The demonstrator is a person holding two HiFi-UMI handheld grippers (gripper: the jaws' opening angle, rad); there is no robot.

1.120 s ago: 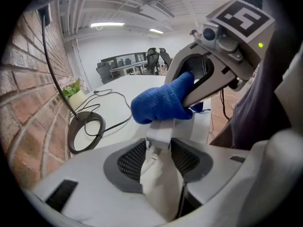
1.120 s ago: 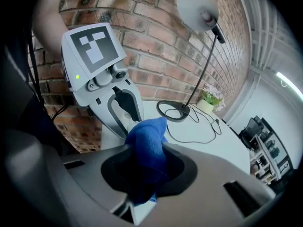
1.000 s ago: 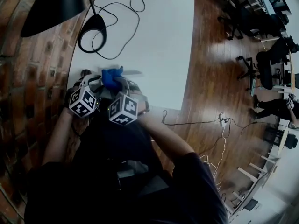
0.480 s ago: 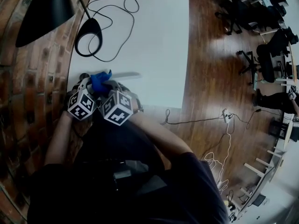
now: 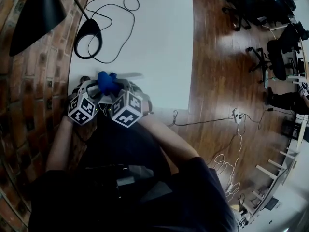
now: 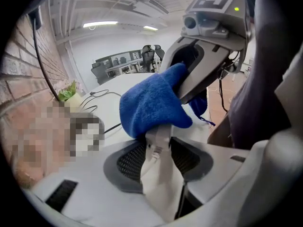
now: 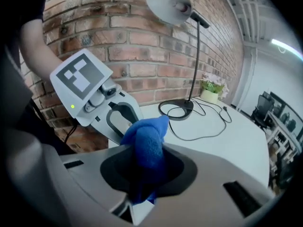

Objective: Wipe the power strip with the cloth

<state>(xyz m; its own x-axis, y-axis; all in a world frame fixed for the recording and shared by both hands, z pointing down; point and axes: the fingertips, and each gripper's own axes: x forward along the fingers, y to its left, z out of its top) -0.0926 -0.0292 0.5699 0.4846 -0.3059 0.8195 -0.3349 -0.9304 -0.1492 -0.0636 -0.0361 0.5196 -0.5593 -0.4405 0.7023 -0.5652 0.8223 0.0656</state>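
The white power strip lies at the near left corner of the white table. My left gripper is shut on its near end, the strip standing between the jaws. Those jaws have just opened a little with the strip still between them. My right gripper is shut on the bunched blue cloth. The cloth drapes over the strip just beyond the left jaws, so that part of the strip is hidden. In the right gripper view the cloth fills the jaws.
A black desk lamp stands at the table's far left, its base and looped cable on the tabletop. A brick wall runs along the left. A small plant pot sits at the far end. Wooden floor with cables lies to the right.
The right gripper has rolled and the cloth has shifted slightly left over the strip, changing shape. The left gripper has held still.
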